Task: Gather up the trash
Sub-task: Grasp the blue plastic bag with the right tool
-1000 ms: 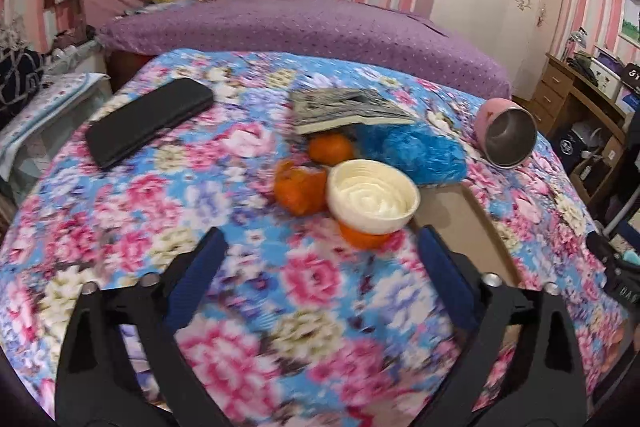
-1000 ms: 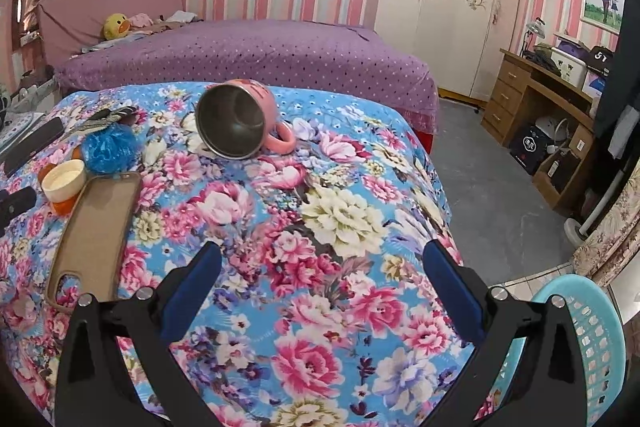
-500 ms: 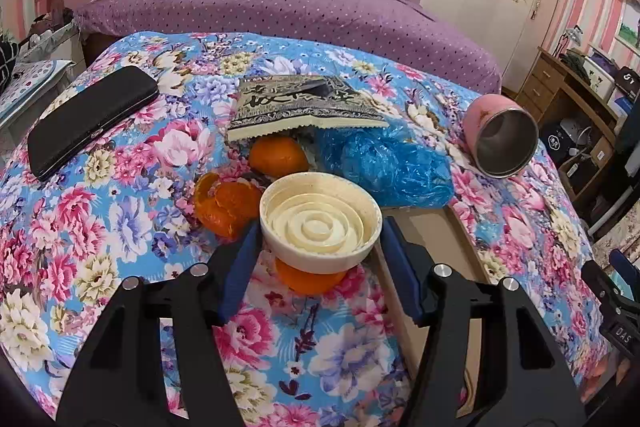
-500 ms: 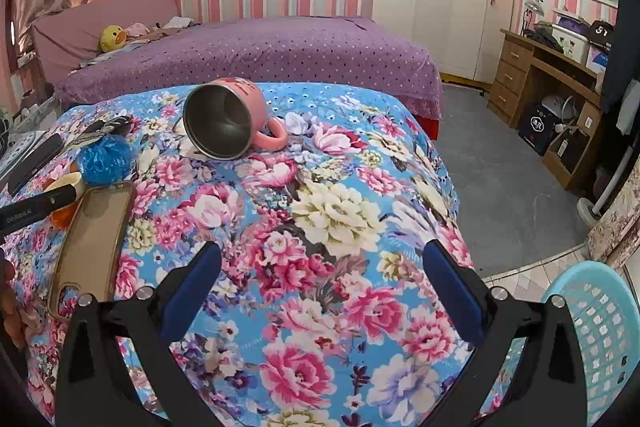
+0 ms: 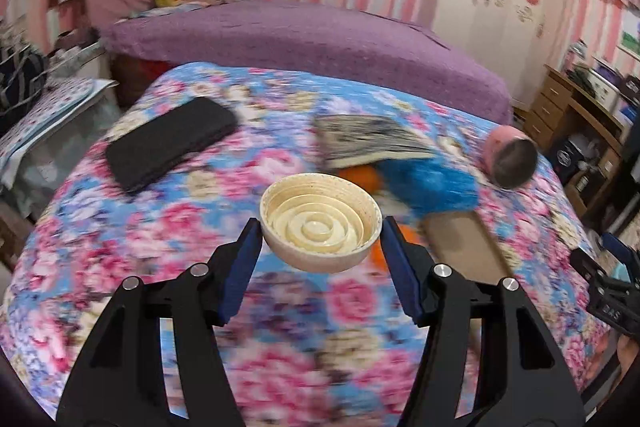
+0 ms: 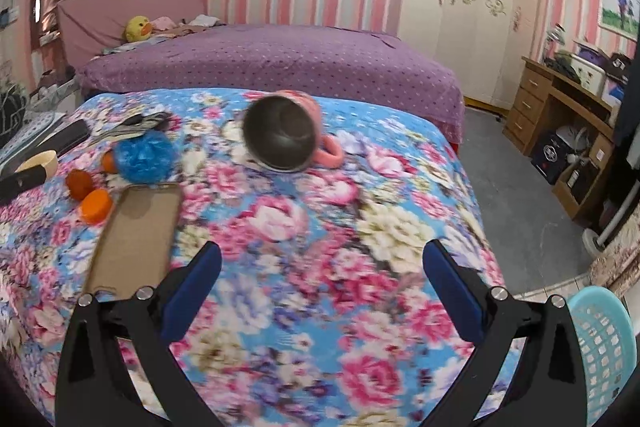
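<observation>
My left gripper (image 5: 320, 247) is shut on a cream ribbed bowl-shaped cup (image 5: 319, 223) and holds it lifted above the floral cloth; it also shows at the left edge of the right wrist view (image 6: 38, 163). Orange peel pieces (image 6: 94, 205) and a blue plastic bag (image 6: 144, 155) lie on the table. My right gripper (image 6: 322, 283) is open and empty above the floral tablecloth (image 6: 320, 227). A light blue basket (image 6: 604, 351) stands on the floor at the right.
A tan phone case (image 6: 136, 239), a pink steel-lined mug (image 6: 284, 135) on its side, a black case (image 5: 168, 143) and a patterned booklet (image 5: 368, 139) lie on the table. A purple bed (image 6: 272, 63) is behind, a wooden desk (image 6: 560, 107) to the right.
My left gripper closed on the cream cup and lifted it off the orange peel, pulling back. My right gripper stayed open and shifted slightly.
</observation>
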Tool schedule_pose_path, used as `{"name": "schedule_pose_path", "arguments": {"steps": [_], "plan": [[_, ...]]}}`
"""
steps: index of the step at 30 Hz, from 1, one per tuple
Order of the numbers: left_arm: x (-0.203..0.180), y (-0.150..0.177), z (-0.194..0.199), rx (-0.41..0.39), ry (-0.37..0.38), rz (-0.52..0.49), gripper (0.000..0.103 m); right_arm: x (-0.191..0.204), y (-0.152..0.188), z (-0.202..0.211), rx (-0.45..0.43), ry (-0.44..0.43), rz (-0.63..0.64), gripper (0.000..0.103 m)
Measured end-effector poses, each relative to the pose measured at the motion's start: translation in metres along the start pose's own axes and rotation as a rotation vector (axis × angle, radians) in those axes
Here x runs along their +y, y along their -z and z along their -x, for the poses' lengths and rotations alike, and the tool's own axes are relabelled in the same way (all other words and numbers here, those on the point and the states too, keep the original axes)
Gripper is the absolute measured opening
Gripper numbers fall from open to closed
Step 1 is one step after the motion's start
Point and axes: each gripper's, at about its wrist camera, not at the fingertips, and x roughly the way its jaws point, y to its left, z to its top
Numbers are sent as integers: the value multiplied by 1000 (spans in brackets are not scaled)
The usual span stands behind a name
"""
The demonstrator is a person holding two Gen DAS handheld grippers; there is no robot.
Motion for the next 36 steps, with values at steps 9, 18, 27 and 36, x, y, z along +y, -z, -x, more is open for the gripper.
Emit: {"name": "schedule_pose_path", "arguments": {"steps": [9,18,27,36], "plan": [[53,-10,7,-33,-82,51,60,47,-12,-5,-4,-80,61,98],[102,-13,13,-42,-125,114,60,106,-52,-28,-20,-171,101,98],[110,-18,14,-52,-130,144,60,146,-64,-76,78,-206,173,82],[99,-22,22,-67,-114,131,60,174,-65,-87,106,-247,266,34]]}}
